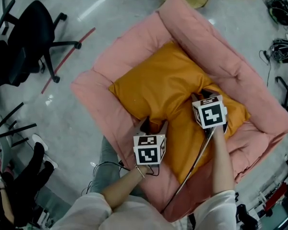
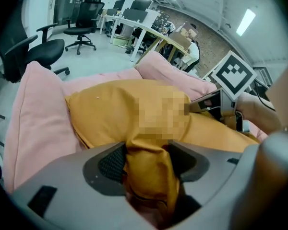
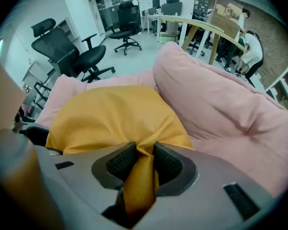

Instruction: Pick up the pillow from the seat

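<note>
Grips thick bunched fold of smooth mustard pillow (image 1: 158, 83) in left gripper (image 1: 153, 125), pinches thin crease in right gripper (image 1: 206, 94), over puffy pink seat (image 1: 113, 56).

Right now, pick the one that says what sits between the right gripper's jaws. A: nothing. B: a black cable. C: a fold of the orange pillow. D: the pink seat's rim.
C: in the right gripper view the right gripper has both pads pressed on a pinched fold of the orange pillow.
</note>
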The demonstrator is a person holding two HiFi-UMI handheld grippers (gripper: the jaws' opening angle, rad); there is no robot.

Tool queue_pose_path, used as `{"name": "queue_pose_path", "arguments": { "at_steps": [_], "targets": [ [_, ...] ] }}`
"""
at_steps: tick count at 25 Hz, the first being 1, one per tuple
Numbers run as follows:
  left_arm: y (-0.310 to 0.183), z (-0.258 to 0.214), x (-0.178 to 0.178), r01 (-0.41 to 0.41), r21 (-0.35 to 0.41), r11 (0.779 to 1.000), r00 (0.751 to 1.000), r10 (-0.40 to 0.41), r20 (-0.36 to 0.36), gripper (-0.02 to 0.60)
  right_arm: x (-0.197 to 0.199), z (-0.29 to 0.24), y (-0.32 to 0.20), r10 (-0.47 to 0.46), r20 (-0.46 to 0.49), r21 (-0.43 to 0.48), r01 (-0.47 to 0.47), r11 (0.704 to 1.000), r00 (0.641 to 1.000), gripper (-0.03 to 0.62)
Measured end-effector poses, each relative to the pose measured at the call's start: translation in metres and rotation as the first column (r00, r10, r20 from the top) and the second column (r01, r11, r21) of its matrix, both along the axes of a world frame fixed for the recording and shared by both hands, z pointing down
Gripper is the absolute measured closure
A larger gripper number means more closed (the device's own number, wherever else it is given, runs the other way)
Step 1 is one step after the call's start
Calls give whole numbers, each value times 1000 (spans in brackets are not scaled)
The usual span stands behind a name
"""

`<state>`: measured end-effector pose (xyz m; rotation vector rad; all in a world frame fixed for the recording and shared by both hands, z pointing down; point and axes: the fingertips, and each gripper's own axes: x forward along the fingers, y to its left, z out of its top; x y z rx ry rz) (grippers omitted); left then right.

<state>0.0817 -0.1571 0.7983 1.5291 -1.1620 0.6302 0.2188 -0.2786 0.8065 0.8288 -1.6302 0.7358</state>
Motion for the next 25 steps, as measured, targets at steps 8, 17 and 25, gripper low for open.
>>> {"name": "queue_pose_path", "arguments": {
  "at_steps": [8, 17, 25],
  "targets": [
    [-5, -21, -6, -18, 25, 1000, 997, 20, -71, 532, -11, -21, 2, 1, 40, 41, -3, 999, 999, 556],
    [-21, -83, -19, -38, 108, 993, 995, 47, -90, 543, -19, -89, -11, 50, 106, 137, -65, 988, 993, 559],
    [-45, -138, -46, -51, 202, 978, 995, 67, -75, 543, -35, -156, -24, 104, 164, 231, -141, 963, 981, 559]
  ]
}}
